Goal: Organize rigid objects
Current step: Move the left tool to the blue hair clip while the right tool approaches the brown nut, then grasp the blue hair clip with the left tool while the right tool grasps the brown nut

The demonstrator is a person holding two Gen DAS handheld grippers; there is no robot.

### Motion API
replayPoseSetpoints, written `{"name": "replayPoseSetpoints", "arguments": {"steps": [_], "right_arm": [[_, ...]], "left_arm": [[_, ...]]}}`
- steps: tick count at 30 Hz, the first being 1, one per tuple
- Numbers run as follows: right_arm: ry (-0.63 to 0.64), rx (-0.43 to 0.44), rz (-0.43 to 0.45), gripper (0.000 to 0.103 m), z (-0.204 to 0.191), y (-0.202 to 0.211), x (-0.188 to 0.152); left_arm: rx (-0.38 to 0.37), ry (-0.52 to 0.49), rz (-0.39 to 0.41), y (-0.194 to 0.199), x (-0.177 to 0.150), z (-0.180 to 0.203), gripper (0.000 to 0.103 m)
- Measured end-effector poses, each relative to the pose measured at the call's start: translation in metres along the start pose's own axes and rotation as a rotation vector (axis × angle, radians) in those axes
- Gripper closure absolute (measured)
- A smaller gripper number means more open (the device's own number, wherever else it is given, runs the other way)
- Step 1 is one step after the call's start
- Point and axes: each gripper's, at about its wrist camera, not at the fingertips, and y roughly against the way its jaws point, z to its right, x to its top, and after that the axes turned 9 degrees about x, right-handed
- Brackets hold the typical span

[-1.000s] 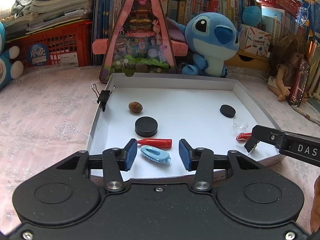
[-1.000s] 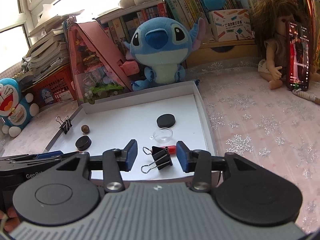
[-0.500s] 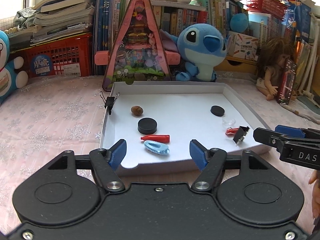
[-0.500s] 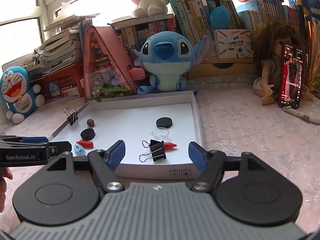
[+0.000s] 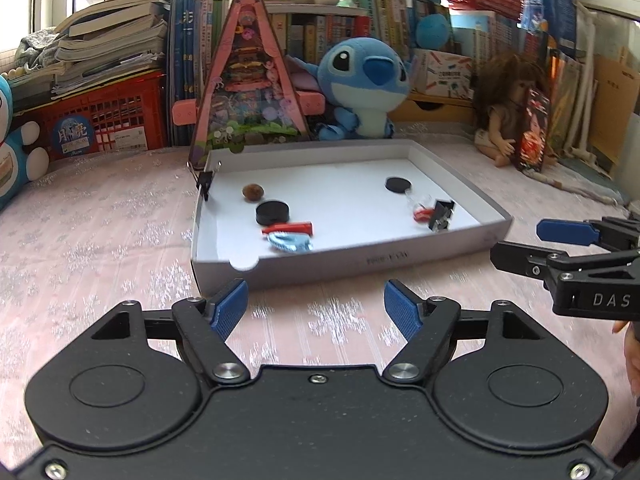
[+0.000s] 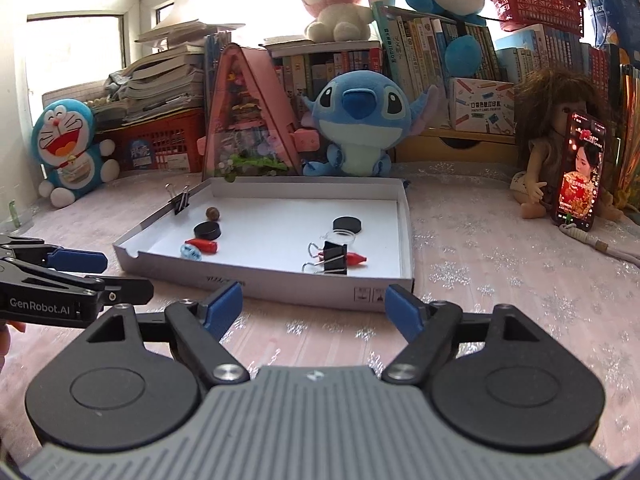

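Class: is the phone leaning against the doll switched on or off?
On. The phone has a lit screen showing a woman in red dress, propped against the doll.

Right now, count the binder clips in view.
2. One binder clip is clipped upright on the tray's left wall near the far corner; the other binder clip lies on the tray floor, front right, beside a red piece.

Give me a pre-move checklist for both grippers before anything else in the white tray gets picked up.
1. Left gripper open, nothing held: ok.
2. Right gripper open, nothing held: ok.
3. Both grippers outside the white tray, in front of its near wall: ok.
4. Black binder clip in view near the right corner, lying over the red piece: ok.
5. Blue clip separate from the red piece beside it: cannot tell.
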Motion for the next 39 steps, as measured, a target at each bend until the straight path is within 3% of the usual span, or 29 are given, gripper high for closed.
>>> {"name": "replayPoseSetpoints", "arguments": {"steps": [26, 34, 39], "right_arm": [[0.128, -0.011, 0.003, 0.016, -0.033, 0.039, -0.051], [0.118, 0.003, -0.002, 0.016, -0.033, 0.043, -0.058], [0.113, 0.009, -0.008, 0.019, -0.032, 0.044, -0.060]], "left_arm": [[-0.055, -0.008, -0.033, 0.024, -0.058, -0.001, 0.029], [-0.072, -0.011, -0.018, 0.027, -0.061, 0.003, 0.037], [-0.093, -0.028, -0.020, 0.026, -0.061, 0.008, 0.050]]}}
